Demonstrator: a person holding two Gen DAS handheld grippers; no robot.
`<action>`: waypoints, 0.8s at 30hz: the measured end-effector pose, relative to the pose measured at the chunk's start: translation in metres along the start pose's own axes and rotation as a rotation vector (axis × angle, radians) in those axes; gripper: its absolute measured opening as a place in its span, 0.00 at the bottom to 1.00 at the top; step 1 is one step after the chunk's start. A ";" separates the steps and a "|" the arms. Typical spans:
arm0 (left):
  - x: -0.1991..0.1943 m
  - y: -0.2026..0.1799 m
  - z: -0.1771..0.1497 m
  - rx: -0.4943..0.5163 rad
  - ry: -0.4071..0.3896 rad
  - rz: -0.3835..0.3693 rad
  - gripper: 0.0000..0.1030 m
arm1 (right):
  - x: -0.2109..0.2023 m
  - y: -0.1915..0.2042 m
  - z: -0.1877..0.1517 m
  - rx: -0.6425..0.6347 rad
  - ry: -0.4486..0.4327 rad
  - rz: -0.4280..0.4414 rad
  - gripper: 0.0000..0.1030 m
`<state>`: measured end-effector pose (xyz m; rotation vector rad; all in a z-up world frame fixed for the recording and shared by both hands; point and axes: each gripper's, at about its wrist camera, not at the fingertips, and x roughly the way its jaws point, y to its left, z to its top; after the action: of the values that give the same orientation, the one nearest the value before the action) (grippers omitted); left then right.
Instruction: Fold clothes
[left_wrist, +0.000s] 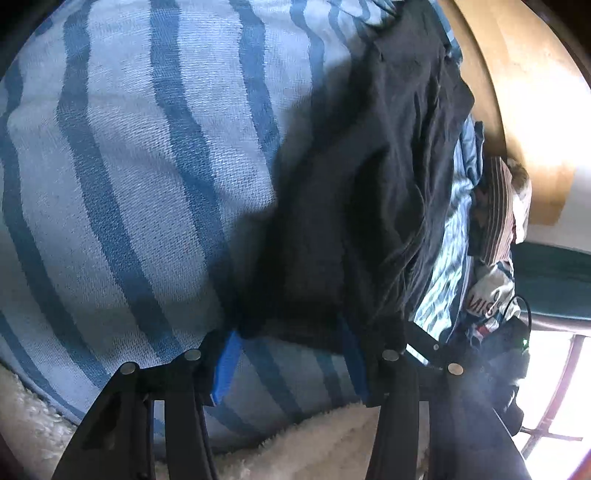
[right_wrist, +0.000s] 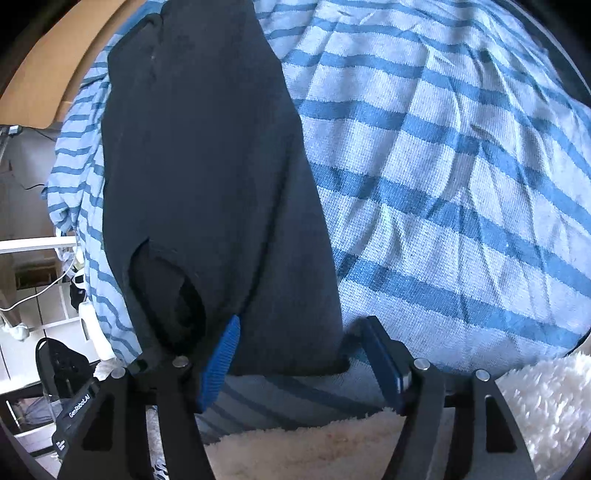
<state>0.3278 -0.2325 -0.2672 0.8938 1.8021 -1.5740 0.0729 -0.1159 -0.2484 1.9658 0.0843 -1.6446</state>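
Dark navy folded garment (left_wrist: 362, 206) lies on the blue-and-white striped bedcover (left_wrist: 122, 177); my left tongs (left_wrist: 291, 363) and right tongs (right_wrist: 301, 363) both stand open, straddling its near edge. Jumbled clothes pile (left_wrist: 495, 236) crowds the left view's right side. White fluffy rug (right_wrist: 546, 402) below.

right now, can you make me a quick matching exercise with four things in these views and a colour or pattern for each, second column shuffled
Things:
1. garment
2. bed cover
3. rug
4. finger pads

Looks:
a. fluffy cream white
b. light blue with darker blue stripes
c. plain dark navy, nearly black
d. bright ribbed blue

Pairs: 1-c, 2-b, 3-a, 4-d
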 end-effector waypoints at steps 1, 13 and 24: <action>-0.001 0.002 0.000 -0.007 0.001 -0.011 0.49 | -0.001 0.000 -0.001 -0.005 -0.007 -0.003 0.69; -0.013 0.002 -0.002 0.039 0.024 0.010 0.49 | -0.006 0.011 -0.010 -0.070 -0.047 -0.106 0.73; -0.065 -0.081 0.104 0.056 -0.165 -0.046 0.49 | -0.093 0.040 0.028 -0.045 -0.361 -0.064 0.71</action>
<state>0.3028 -0.3492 -0.1815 0.7294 1.6816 -1.6831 0.0418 -0.1339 -0.1492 1.6191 0.0454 -1.9947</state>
